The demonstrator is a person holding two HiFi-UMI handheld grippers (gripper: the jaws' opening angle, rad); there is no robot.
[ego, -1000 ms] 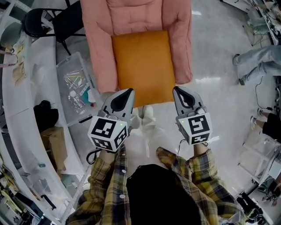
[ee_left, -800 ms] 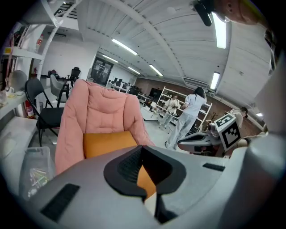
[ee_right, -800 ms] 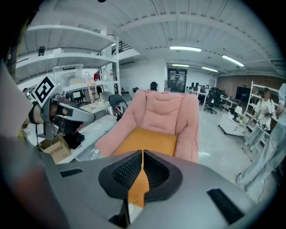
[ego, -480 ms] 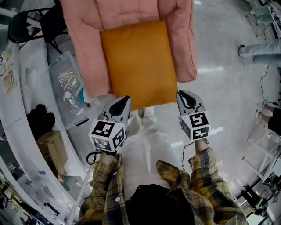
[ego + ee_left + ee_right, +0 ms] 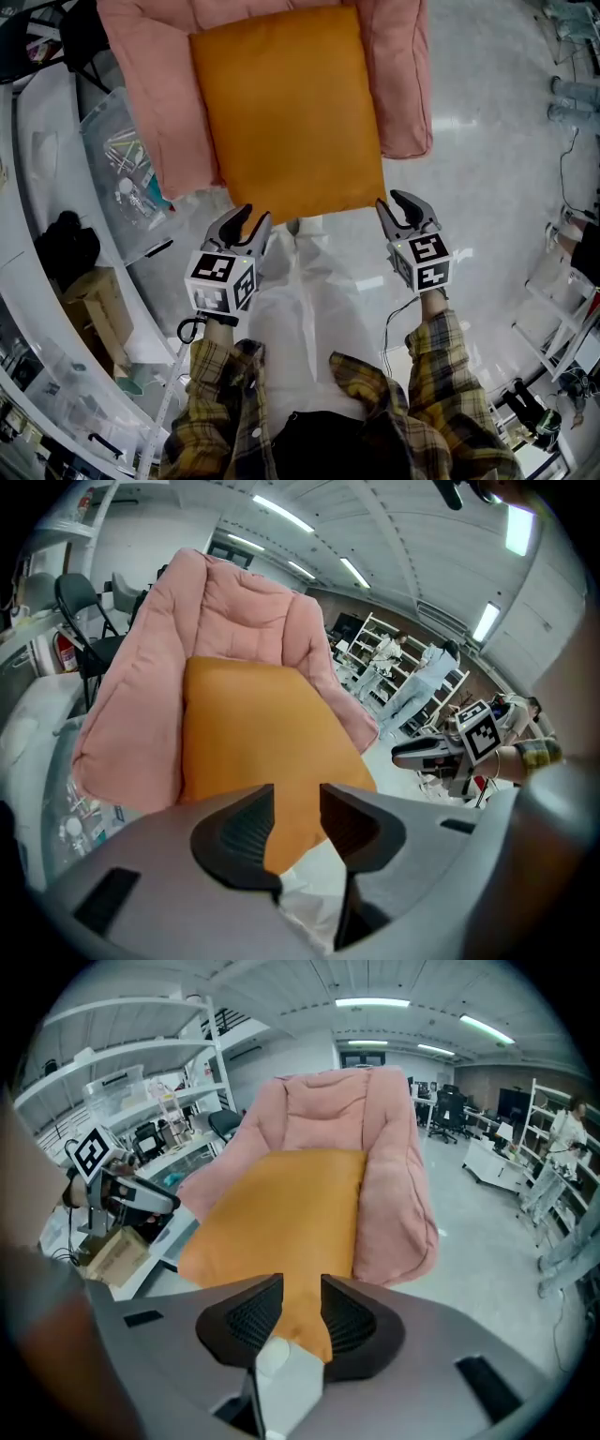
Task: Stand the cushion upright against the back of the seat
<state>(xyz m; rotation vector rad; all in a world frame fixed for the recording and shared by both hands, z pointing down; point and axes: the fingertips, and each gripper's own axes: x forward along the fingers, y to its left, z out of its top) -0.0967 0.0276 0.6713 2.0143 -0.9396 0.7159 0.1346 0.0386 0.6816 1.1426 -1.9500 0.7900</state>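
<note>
An orange cushion (image 5: 286, 112) lies flat on the pink padded seat (image 5: 150, 112), not yet stood up against its back. The far edge of the cushion points toward the backrest, and the near edge juts out past the seat's front, toward the person. A person in plaid sleeves (image 5: 216, 394) holds a two-jaw tool in each hand at the front of the seat. The left gripper (image 5: 246, 220) is at the cushion's near left corner and the right gripper (image 5: 398, 204) at its near right corner, each with its marker cube (image 5: 220, 281) on the side away from the seat. In the left gripper view the left gripper (image 5: 297, 803) has its jaws apart and opening. The cushion (image 5: 253, 742) shows its corner in the gap, but the ribbed pads are clear of the fabric. The seat (image 5: 234, 611) rises behind the cushion with its quilted back upright, and the right gripper (image 5: 422, 754) shows off the seat's other front corner. In the right gripper view the right gripper (image 5: 302, 1302) likewise stands parted and opening. The cushion (image 5: 281, 1213) has its tip framed between the pads without being pinched, with the seat (image 5: 394, 1147) wrapping its arms round the orange panel. The left gripper (image 5: 141, 1199) is visible across the seat front. A clear plastic bin (image 5: 122, 169) of small items sits just beside the seat's arm on the left gripper's side, with a cardboard box (image 5: 94, 309) nearer the person than the seat. Glossy pale floor (image 5: 487, 169) spreads out beyond the seat's other arm.
</note>
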